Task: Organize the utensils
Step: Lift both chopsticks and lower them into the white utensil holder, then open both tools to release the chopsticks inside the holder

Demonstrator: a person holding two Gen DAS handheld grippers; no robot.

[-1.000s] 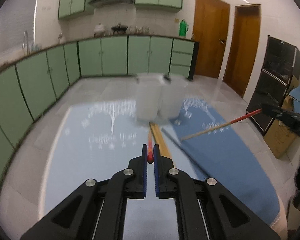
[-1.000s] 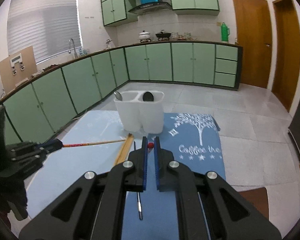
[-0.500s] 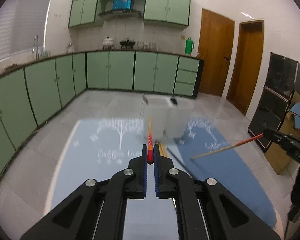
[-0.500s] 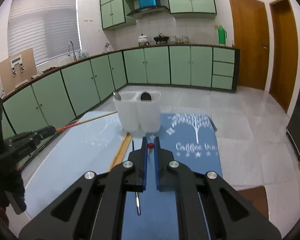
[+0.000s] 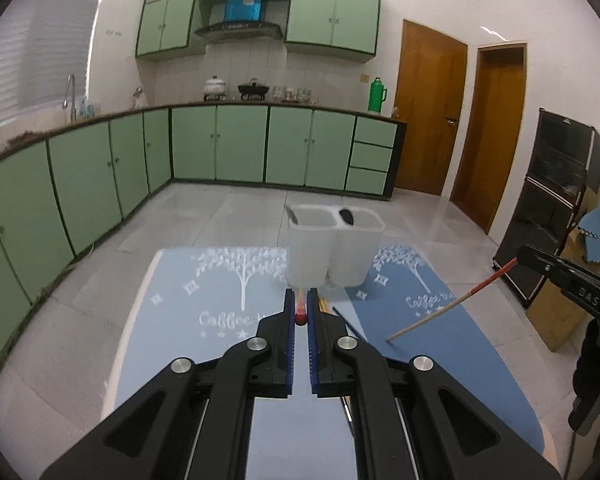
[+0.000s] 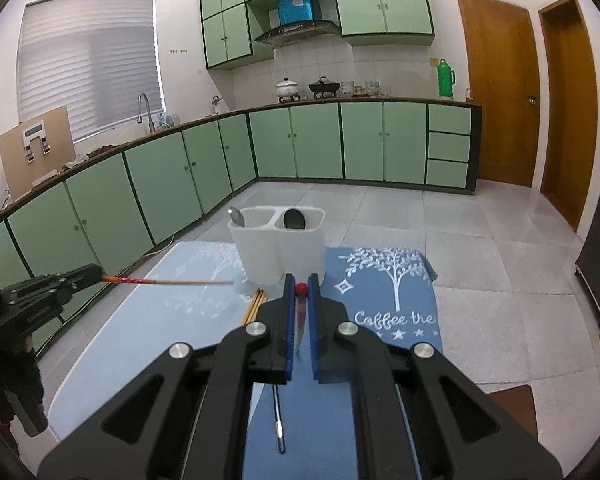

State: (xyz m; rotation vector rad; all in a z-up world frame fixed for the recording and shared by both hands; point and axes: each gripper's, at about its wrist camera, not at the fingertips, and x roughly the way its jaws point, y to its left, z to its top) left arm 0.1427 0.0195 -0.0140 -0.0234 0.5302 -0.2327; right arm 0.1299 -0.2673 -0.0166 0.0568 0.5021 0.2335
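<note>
While each tongs clamps one red-tipped chopstick (image 6: pixel 168 281), both sticks point lengthwise toward the white holder (image 6: pixel 278 248).

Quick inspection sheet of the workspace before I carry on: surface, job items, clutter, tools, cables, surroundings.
Surface: two blue mats with tree prints, side by side on the tiled floor.
Job's things: white two-compartment holder upright on the mats, a spoon in one compartment, a dark utensil in the other; wooden chopsticks and a dark thin rod lie loose before it.
Clutter: nothing seen.
Tools: left tool shut on a red-ended chopstick, held off the mat; right tool shut on another red-ended chopstick.
Cables: nothing seen.
Surroundings: green cabinets, wooden doors.
</note>
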